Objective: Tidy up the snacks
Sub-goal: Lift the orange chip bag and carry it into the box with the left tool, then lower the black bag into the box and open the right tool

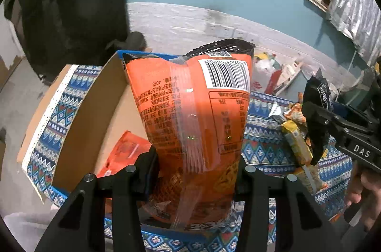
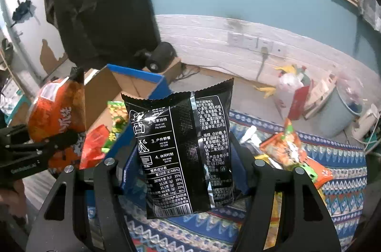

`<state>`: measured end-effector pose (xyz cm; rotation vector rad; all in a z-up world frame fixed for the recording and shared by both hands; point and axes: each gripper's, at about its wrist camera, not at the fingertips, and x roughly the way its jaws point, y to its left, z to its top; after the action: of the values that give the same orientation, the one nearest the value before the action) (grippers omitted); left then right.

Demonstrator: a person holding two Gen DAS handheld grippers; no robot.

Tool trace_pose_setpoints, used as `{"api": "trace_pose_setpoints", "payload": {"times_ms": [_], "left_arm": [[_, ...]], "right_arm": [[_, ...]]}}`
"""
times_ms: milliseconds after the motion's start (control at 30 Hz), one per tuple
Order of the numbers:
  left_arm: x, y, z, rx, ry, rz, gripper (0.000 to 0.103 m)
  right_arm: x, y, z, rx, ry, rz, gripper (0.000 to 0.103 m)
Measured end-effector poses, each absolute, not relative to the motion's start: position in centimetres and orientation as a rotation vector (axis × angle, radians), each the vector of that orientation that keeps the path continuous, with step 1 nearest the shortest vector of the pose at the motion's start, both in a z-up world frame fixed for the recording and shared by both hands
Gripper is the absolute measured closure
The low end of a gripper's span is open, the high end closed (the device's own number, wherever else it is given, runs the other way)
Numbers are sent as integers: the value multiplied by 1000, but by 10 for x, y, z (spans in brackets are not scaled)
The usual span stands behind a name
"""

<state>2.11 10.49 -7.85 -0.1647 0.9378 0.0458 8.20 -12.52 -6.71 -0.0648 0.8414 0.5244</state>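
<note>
An orange snack bag [image 1: 190, 104] stands upright between the fingers of my left gripper [image 1: 195, 163], which is shut on its lower part. It hangs beside an open cardboard box [image 1: 95, 113] with a blue rim, where a red packet [image 1: 126, 149] lies. My right gripper [image 2: 185, 156] is shut on a black snack bag [image 2: 181, 152], held upright over the patterned cloth [image 2: 343, 183]. The right wrist view also shows the left gripper [image 2: 54, 133] with the orange bag [image 2: 57, 113] left of the box [image 2: 114, 87], which holds a green packet [image 2: 116, 118].
Several loose snack packets [image 2: 288, 152] lie on the cloth to the right. A dark garment [image 2: 100, 2] hangs behind the box. A pale blue bin [image 2: 333, 113] and a bag of rubbish [image 2: 288, 90] stand on the floor by the wall.
</note>
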Motion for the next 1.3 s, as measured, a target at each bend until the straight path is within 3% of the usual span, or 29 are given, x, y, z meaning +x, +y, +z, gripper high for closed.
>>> {"api": "trace_pose_setpoints", "payload": {"times_ms": [367,567,700,1300], "left_arm": [[26,134,-100,-205,993,124,55],[26,142,-108,-186,1019,180,49],[23,149,-101,-194,997,206,30],[2,202,-82,-259,944,293,30]], "right_arm": [[84,-84,-73,-88,859,578,37],[88,-65,-75,-86,869,608,37],[89,-51,-76,-84,873,629,37],[89,21,-75,-107,887,740,37]]}}
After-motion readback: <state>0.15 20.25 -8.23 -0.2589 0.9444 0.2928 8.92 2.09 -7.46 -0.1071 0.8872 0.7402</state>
